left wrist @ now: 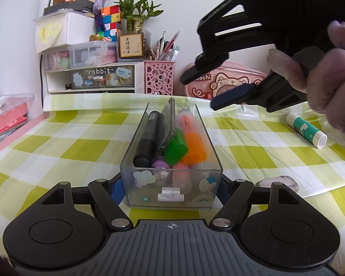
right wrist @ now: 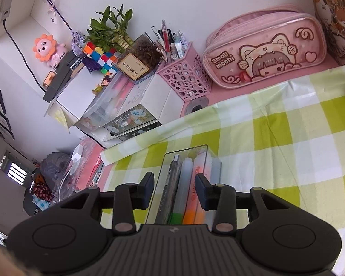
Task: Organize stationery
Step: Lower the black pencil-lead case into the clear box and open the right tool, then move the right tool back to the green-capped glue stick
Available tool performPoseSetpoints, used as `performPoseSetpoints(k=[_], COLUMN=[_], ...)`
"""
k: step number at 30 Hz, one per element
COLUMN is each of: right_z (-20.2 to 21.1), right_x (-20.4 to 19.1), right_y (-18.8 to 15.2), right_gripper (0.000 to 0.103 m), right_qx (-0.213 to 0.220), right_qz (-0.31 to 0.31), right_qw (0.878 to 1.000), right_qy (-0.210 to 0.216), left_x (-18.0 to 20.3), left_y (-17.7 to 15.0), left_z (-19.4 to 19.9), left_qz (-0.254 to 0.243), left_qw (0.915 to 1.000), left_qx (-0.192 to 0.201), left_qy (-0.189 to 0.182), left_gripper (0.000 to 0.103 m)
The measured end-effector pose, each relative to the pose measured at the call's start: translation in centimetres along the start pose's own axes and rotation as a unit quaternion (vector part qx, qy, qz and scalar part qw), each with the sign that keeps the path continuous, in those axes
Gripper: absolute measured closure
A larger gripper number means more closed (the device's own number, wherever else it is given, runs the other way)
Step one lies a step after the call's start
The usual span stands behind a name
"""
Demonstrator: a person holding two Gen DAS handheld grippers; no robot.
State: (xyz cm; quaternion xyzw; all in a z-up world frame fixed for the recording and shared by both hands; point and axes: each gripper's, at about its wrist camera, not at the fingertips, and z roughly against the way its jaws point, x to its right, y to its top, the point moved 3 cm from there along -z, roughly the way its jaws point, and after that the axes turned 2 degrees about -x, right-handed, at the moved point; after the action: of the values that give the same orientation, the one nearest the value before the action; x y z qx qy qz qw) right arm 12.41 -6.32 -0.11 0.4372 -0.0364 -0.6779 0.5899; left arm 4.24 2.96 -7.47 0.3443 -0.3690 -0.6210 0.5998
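Left gripper (left wrist: 171, 184) clamps the clear box (left wrist: 171, 168) of markers mid-table; right gripper (right wrist: 174, 189) hangs spread and empty above; keep the box steady; fetch the glue stick (left wrist: 307, 130) lying right.

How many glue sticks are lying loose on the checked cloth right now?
1. The glue stick lies on the cloth right of the clear box, beneath the right tool. Others may be hidden inside the box or out of frame.
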Motion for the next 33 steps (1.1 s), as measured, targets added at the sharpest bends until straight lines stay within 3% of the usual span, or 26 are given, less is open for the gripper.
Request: performPoseSetpoints(k=[6,9,12,16,21,33], right_z=[4.4,6.4,8.6,10.5,10.9,8.7], right_x=[2.7,3.9,5.1,7.3,10.1,12.7], right_y=[-0.5,-1.1,-2.1,-3.3,-3.9,-2.8], right_gripper=[0.017,0.017,0.017,0.009,0.008,0.009], right_qx=[0.058,0.086,0.121,0.15,0.147,0.103], right_qz=[0.043,0.072,0.109,0.14,0.147,0.133], right_qw=[0.996,0.989,0.976,0.957,0.944,0.949], right_qy=[-0.057,-0.097,-0.147,-0.205,-0.256,-0.266], left_x=[0.0,0.0,0.0,0.0,0.0,0.1], left_y=[0.0,0.0,0.0,0.0,0.0,0.0], left_z=[0.0,0.0,0.0,0.0,0.0,0.0], left_qz=[0.0,0.0,0.0,0.0,-0.001,-0.003], left_qw=[1.0,1.0,1.0,1.0,1.0,1.0], left_qx=[0.0,0.0,0.0,0.0,0.0,0.002], left_qy=[0.0,0.0,0.0,0.0,0.0,-0.004], left_gripper=[0.03,0.03,0.03,0.03,0.03,0.027])
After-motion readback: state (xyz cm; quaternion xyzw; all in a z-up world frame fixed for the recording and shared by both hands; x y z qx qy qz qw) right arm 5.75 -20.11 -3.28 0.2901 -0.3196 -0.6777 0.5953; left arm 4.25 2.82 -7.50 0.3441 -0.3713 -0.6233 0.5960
